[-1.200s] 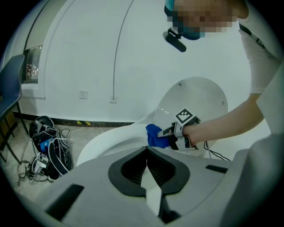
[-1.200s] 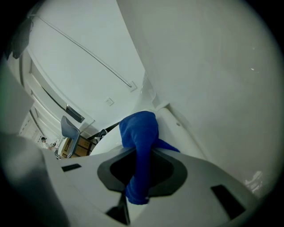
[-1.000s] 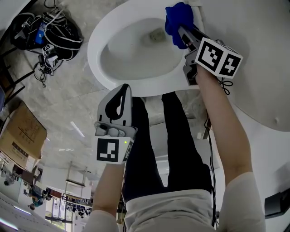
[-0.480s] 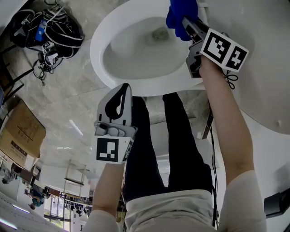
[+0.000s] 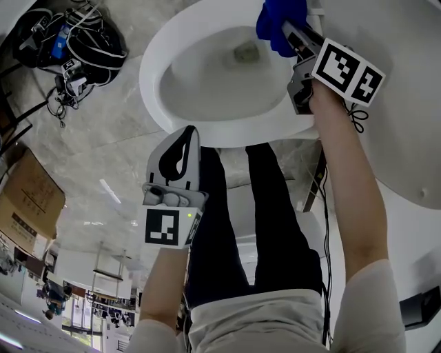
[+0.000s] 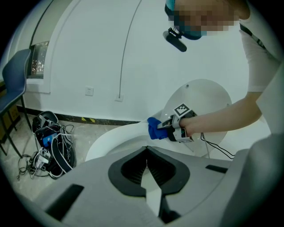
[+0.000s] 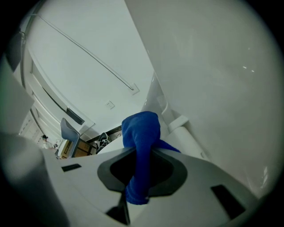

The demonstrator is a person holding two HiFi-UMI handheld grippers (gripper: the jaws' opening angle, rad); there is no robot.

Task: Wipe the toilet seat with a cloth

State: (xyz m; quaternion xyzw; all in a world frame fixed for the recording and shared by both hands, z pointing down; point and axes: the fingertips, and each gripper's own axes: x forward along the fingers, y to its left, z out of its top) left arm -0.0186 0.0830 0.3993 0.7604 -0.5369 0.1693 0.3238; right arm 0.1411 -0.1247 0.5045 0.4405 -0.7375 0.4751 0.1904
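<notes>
Grey floor (image 5: 103, 145), white oval toilet seat (image 5: 146, 83).
Fingers of my right gripper (image 5: 288, 31) pinch a soft blue cloth (image 5: 274, 19); left gripper (image 5: 185, 134) fingers are closed.

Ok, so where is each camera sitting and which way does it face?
Head view: on the head, looking down at the toilet seat; arms, legs, left gripper, right gripper show.
Left gripper view: on left gripper, facing the seat; shut jaws, right arm.
Right gripper view: on right gripper, facing the hinge; jaws clamp blue cloth.
All three show the cloth.
</notes>
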